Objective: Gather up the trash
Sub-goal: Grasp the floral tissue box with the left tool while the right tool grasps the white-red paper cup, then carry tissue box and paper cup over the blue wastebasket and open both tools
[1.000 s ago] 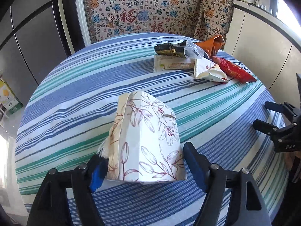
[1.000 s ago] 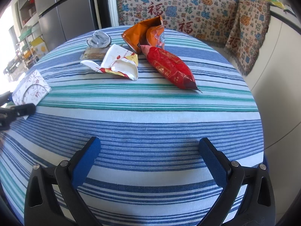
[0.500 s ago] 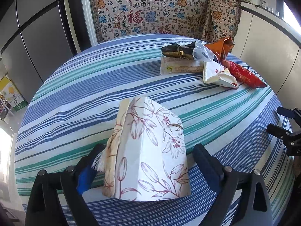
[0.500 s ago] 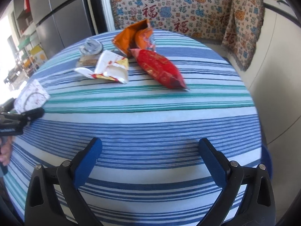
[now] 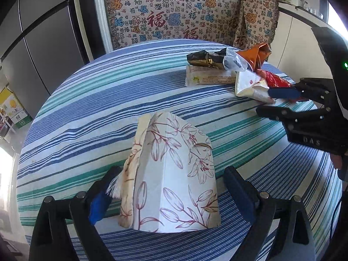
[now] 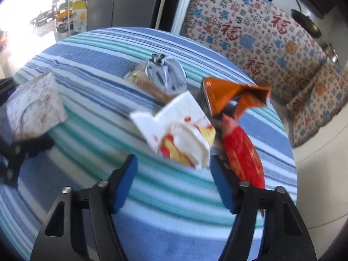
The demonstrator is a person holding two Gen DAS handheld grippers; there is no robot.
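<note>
trash pile: wrappers bunched on the far right of the striped tablecloth [image 5: 108, 100]. White-and-yellow wrapper [image 6: 182, 134] nearest, red packet [image 6: 241, 150] just beside it on the right, orange bag [image 6: 228, 95] behind, clear plastic bag [image 6: 165, 76] on a flat beige packet [image 5: 208, 79], black-gold wrapper [image 5: 204, 59] at the back.
right gripper [image 6: 174, 169]: jaws have just been closing, now about half open. White wrapper's near edge sits just ahead of the tips; nothing between the pads, no contact seen. View is motion-blurred.
left gripper [image 5: 167, 187]: wide open, straddling the floral paper bag [image 5: 174, 174], which stands upright on the cloth. Right pad clear of the bag; left pad sits by the bag's tassel, contact unclear. Not gripped, I'd say.
step in hand: likely picking the white wrapper for the bag.
how to do it well: push further in so the pads pass the crumpled edge before closing; take one wrapper only, keep the right finger off the red packet. Left should steady the bag's mouth.
writing: "DAS" on the right gripper's body, seen from the left wrist view. "福" repeated on the patterned throw [image 5: 174, 13] behind the table. Wrapper print too small or blurred to read.
</note>
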